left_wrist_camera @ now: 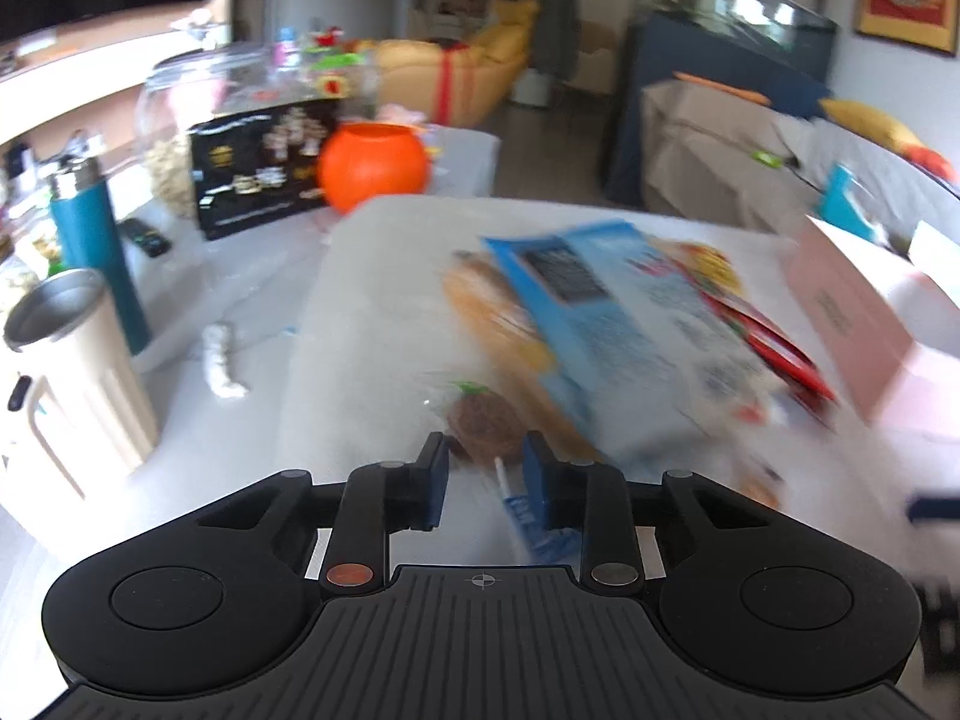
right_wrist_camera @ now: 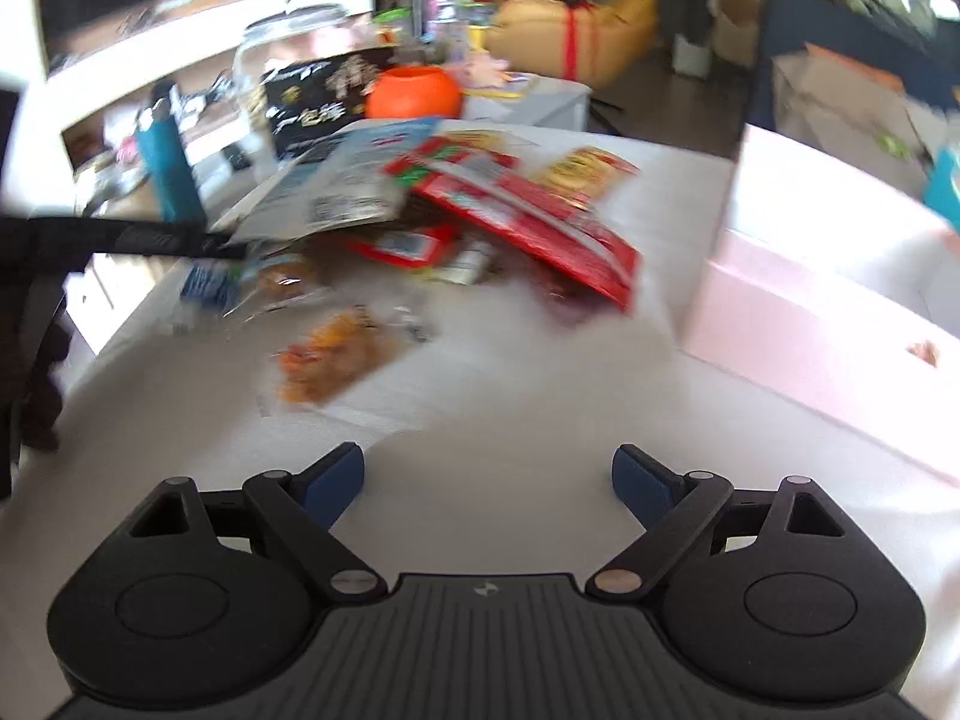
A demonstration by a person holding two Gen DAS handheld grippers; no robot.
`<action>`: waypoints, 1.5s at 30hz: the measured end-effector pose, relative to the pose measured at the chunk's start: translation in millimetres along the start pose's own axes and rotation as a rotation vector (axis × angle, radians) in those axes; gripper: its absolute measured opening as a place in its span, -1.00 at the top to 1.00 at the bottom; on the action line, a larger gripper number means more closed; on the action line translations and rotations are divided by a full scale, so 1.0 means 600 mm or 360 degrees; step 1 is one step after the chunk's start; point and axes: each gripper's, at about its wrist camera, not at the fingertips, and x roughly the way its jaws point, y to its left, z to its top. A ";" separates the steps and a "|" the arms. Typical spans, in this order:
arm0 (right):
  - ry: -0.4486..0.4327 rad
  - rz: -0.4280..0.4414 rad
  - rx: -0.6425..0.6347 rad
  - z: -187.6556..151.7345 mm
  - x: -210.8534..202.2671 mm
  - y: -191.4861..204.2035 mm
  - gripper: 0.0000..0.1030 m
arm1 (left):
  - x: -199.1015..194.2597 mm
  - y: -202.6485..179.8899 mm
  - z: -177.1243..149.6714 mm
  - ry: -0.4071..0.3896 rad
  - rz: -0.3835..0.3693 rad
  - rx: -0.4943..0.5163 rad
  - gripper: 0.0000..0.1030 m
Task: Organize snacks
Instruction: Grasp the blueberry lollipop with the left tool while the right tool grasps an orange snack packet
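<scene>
A lollipop (left_wrist_camera: 483,423) with a brown head, green leaf and clear wrapper lies on the white table (left_wrist_camera: 372,360), its white stick running back between my left gripper's (left_wrist_camera: 486,450) pads. The jaws stand narrow, shut on the stick and wrapper. Just beyond lies a blurred heap of snacks: a light-blue packet (left_wrist_camera: 624,324) over an orange-brown one (left_wrist_camera: 498,312) and a red one (left_wrist_camera: 774,348). In the right wrist view my right gripper (right_wrist_camera: 489,468) hangs wide open over bare table with nothing between its fingers. Ahead of it are a clear bag of orange snacks (right_wrist_camera: 336,360) and a red packet (right_wrist_camera: 528,210).
An open pink box (right_wrist_camera: 810,300) stands at the right of the heap. At the left are a cream tumbler (left_wrist_camera: 78,372), a teal bottle (left_wrist_camera: 99,240), a remote (left_wrist_camera: 144,237), a black carton (left_wrist_camera: 258,180), an orange round pot (left_wrist_camera: 372,165) and a glass jar (left_wrist_camera: 180,120).
</scene>
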 end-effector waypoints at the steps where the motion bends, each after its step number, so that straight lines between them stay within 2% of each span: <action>1: -0.0002 -0.0001 0.0033 0.001 -0.004 -0.008 -0.76 | -0.010 -0.012 -0.008 0.0010 -0.0022 0.0033 0.43; 3: -0.0019 0.0049 0.0100 0.007 -0.009 -0.018 -0.76 | -0.027 -0.033 -0.025 0.0028 -0.0081 0.0092 0.53; 6: -0.0022 0.0163 0.0186 0.026 -0.011 -0.020 -0.76 | -0.048 -0.066 -0.052 0.0090 -0.0210 0.0185 0.54; 8: -0.0019 0.0179 0.0208 0.041 -0.001 -0.014 -0.76 | -0.053 -0.084 -0.067 0.0126 -0.0269 0.0223 0.54; 11: -0.0029 0.0153 0.0181 0.063 0.030 0.008 -0.76 | -0.059 -0.099 -0.079 0.0080 -0.0232 0.0294 0.54; 14: -0.0005 0.0170 0.0164 0.071 0.051 0.022 -0.75 | -0.054 -0.083 -0.083 0.0022 -0.0261 0.0166 0.54; 18: -0.0114 0.0158 0.0127 0.056 0.054 0.019 -0.75 | -0.054 -0.075 -0.097 -0.0073 -0.0290 0.0126 0.54; 21: -0.0147 0.0195 0.0188 0.051 0.059 0.009 -0.76 | -0.051 -0.075 -0.089 -0.0072 -0.0291 0.0116 0.54; 26: -0.0169 0.0193 0.0177 0.049 0.056 0.013 -0.76 | -0.046 -0.069 -0.083 -0.0068 -0.0285 0.0108 0.54; 30: -0.0165 0.0178 0.0160 0.048 0.056 0.015 -0.76 | -0.049 -0.045 -0.074 -0.0005 -0.0335 -0.0099 0.54; 33: -0.0152 0.0141 0.0136 0.044 0.046 0.012 -0.77 | -0.044 -0.020 -0.058 0.0015 -0.0292 -0.0294 0.53; 36: -0.0132 0.0099 0.0132 0.034 0.031 -0.004 -0.78 | -0.033 0.005 -0.037 -0.0021 -0.0154 -0.0455 0.49; 38: -0.0081 -0.0067 0.0094 0.022 0.030 -0.013 -0.76 | -0.022 0.018 -0.027 -0.0040 -0.0105 -0.0528 0.49; 39: -0.0092 -0.0103 0.0090 0.015 0.027 -0.020 -0.76 | -0.016 0.021 -0.022 -0.0042 -0.0080 -0.0547 0.48; 41: -0.0101 -0.0056 0.0139 0.006 0.012 -0.039 -0.76 | 0.003 0.028 -0.007 -0.0035 -0.0034 -0.0572 0.48; 43: -0.0106 0.0019 0.0197 0.005 -0.002 -0.051 -0.76 | 0.018 0.033 0.005 -0.0032 -0.0023 -0.0575 0.39; 45: -0.0116 0.0062 0.0226 0.009 -0.009 -0.053 -0.76 | 0.036 0.030 0.019 -0.0019 0.0003 -0.0508 0.29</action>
